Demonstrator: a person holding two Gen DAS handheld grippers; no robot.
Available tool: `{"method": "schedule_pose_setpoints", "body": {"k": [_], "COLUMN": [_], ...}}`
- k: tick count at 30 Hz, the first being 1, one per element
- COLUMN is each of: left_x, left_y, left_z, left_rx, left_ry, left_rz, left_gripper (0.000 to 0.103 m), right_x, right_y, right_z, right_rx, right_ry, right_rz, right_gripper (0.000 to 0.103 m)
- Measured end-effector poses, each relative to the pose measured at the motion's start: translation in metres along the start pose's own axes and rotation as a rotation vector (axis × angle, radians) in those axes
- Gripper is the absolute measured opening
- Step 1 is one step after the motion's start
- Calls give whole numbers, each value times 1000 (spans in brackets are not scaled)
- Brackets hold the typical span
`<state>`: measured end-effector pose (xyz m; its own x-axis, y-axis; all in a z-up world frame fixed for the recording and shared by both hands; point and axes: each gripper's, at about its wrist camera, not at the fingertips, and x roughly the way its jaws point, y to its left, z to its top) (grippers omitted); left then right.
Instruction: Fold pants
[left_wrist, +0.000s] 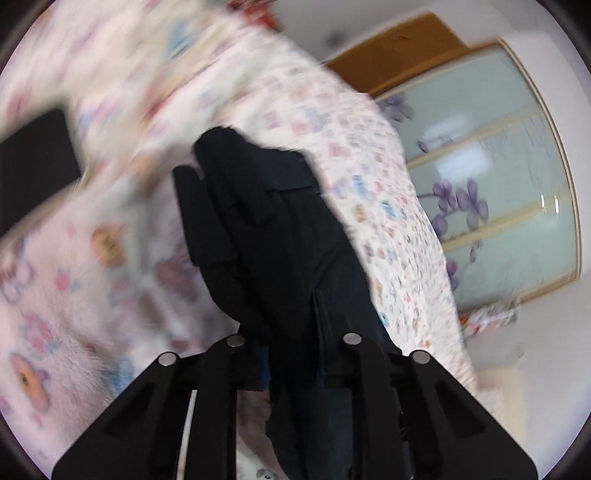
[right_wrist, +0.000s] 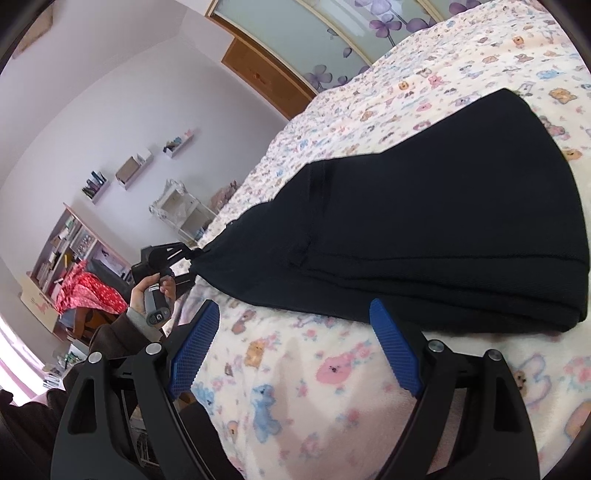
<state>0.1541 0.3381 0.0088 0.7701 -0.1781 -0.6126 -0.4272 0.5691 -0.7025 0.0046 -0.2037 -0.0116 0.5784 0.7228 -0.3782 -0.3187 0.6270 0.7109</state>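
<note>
Dark navy pants (right_wrist: 443, 221) lie folded on the bed, with one end drawn up off the cover toward the left. My left gripper (right_wrist: 186, 260) is shut on that raised end, a person's hand (right_wrist: 138, 295) around its handle. In the left wrist view the pants (left_wrist: 277, 229) hang between and over the left gripper (left_wrist: 291, 314), hiding its fingertips; the picture is blurred. My right gripper (right_wrist: 295, 308) stands open just in front of the pants' near edge, over the bedspread. Its blue pads (right_wrist: 395, 350) hold nothing.
The bed carries a pale bedspread (right_wrist: 295, 387) printed with cartoon animals. Its edge runs along the left, beyond it shelves (right_wrist: 70, 236) and a red cloth (right_wrist: 88, 291). A wardrobe with flowered sliding doors (left_wrist: 498, 184) stands past the bed. A dark flat object (left_wrist: 33, 166) lies at left.
</note>
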Motion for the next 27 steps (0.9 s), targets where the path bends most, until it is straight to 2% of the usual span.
{"method": "schedule_pose_setpoints", "body": {"k": [3, 6, 10, 15, 20, 22, 25, 27], "left_x": [-19, -31, -47, -55, -53, -44, -25, -9], "left_y": [-55, -99, -165, -222, -257, -261, -257, -253], "left_z": [-10, -27, -73, -141, -229, -268, -324, -349], "left_rx": [196, 340, 551, 748, 909, 974, 1068, 1120], "left_ry": [-56, -84, -109, -91, -6, 55, 151, 216], "left_rz": [5, -5, -63, -141, -252, -284, -303, -295], "left_gripper": [15, 15, 15, 15, 15, 15, 14, 14], "right_x": [-7, -15, -28, -47, -72, -80, -86, -89], "right_y": [-1, -5, -11, -21, -38, -47, -67, -78], "right_z": [2, 6, 11, 17, 21, 21, 20, 18], "right_rx": [15, 44, 88, 138, 219, 263, 357, 411], "right_ry": [-31, -66, -120, -199, -301, -337, -359, -372], "right_rz": [10, 24, 29, 23, 2, -18, -26, -22], "right_gripper": [87, 87, 87, 87, 87, 87, 87, 87]}}
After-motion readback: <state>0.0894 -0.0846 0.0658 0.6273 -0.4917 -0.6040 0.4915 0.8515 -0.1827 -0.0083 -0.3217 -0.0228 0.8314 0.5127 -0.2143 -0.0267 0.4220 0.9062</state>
